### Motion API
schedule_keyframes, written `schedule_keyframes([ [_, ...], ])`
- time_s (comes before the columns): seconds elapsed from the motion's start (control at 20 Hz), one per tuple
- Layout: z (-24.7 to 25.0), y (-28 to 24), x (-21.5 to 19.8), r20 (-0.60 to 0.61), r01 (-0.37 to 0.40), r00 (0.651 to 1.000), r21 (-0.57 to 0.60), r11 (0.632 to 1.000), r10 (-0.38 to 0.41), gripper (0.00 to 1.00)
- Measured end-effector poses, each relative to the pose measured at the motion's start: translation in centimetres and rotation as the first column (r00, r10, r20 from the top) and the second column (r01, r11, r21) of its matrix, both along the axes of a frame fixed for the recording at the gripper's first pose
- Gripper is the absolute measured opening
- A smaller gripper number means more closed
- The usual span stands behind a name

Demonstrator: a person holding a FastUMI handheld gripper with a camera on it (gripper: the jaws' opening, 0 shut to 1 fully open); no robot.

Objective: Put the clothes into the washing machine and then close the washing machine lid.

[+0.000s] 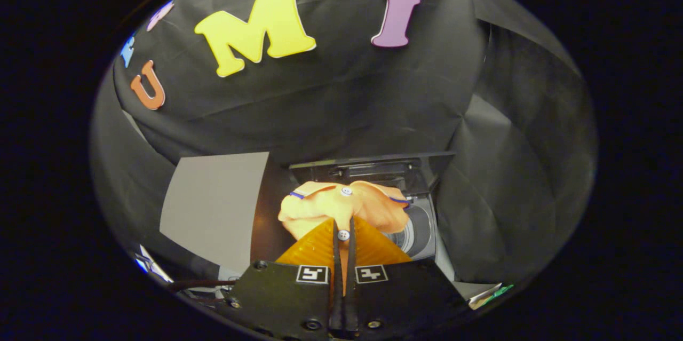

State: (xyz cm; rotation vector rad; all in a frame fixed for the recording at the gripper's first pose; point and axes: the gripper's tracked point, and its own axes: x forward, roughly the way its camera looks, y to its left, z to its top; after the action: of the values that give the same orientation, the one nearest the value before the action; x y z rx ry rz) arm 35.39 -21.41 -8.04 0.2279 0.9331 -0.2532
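My gripper [342, 226] is shut on an orange garment [331, 206] with white buttons and thin blue trim. The cloth bunches just ahead of the fingertips and hangs above the washing machine [421, 234]. Its round drum opening shows to the right of the garment, partly hidden by it. The machine's lid [373, 166] stands raised behind the garment.
A grey sheet [213, 207] lies flat to the left of the machine. Black cloth walls close in behind and on the right. A bit of paper with a green edge [488, 294] lies beside the fingers at the right.
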Motion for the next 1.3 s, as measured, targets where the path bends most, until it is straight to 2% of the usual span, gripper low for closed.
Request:
schedule_keyframes([
  [0.4, -3.4, -3.4, 1.3, -0.034, 0.028, 0.999, 0.055, 0.998, -0.027, 0.06],
  [0.7, -6.2, -4.0, 2.7, -0.076, 0.005, 0.997, 0.062, 0.998, 0.0, 0.05],
  [1.1, -13.5, -5.0, 2.8, -0.213, 0.025, 0.977, 0.057, 0.998, -0.012, 0.06],
  [1.3, -16.9, -5.7, 3.1, -0.24, 0.037, 0.971, 0.053, 0.998, -0.023, 0.08],
])
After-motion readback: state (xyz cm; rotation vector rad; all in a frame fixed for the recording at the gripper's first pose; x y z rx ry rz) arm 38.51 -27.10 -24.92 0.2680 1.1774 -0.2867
